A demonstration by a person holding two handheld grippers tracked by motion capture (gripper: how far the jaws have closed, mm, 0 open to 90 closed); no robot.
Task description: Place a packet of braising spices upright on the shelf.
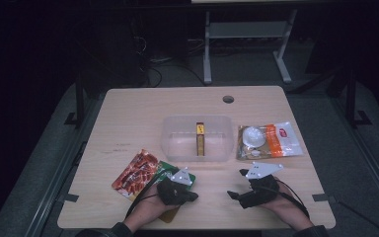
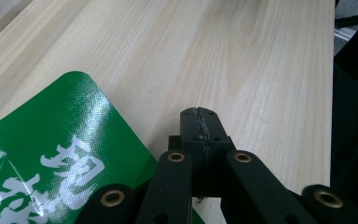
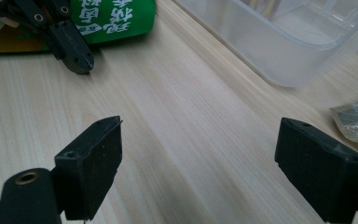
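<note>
Left hand-held gripper [image 2: 200,122] jaws closed, empty; green packet [image 2: 51,154] just beside, under its base.

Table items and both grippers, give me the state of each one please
Left gripper: shut, nothing between its jaws.
Right gripper: open, nothing between its jaws.
Clear bin: uncovered, holding one upright yellow box.
Green packet: flat on the table, sealed.
Red packet: flat, beside the green one.
Orange and clear packet: flat, right of the bin.
</note>
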